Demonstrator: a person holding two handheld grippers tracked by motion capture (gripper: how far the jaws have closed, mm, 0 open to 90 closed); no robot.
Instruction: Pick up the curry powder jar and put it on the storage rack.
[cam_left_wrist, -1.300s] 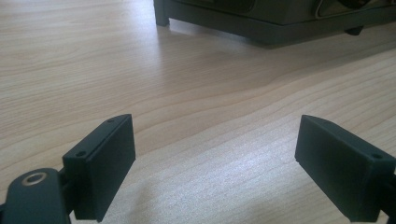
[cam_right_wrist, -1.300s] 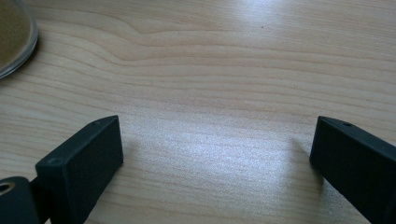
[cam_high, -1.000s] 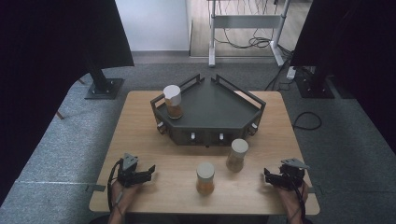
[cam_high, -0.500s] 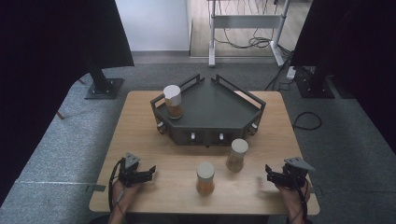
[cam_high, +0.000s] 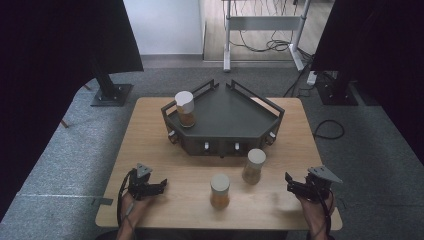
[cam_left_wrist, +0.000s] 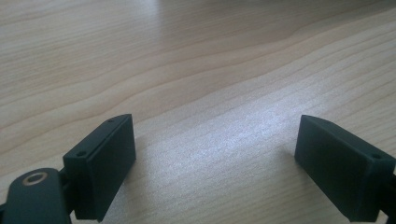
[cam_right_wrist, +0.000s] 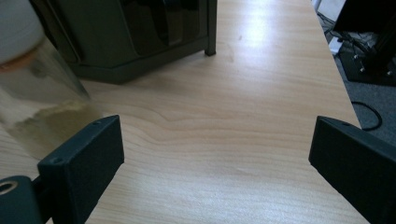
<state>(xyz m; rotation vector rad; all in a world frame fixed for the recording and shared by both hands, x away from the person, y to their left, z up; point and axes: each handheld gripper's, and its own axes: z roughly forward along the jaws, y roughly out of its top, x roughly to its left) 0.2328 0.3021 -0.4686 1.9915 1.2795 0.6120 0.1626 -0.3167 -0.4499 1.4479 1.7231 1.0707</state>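
While both sets of fingers stand released, right gripper (cam_high: 295, 188) near the surface's front right corner sits closest to upright jar (cam_high: 253, 166), just to its left, before the tray (cam_high: 225, 107)

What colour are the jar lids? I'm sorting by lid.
White, on all three jars; clearest in the high view, e.g. the jar nearest the right gripper.

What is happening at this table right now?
A person holds a black two-jaw tool in each hand at the near edge of a light wooden table. The left tool and the right tool are both open and empty. Two clear jars with white lids, a nearer jar and a farther jar, stand between them. A third jar stands on the dark angular tray.
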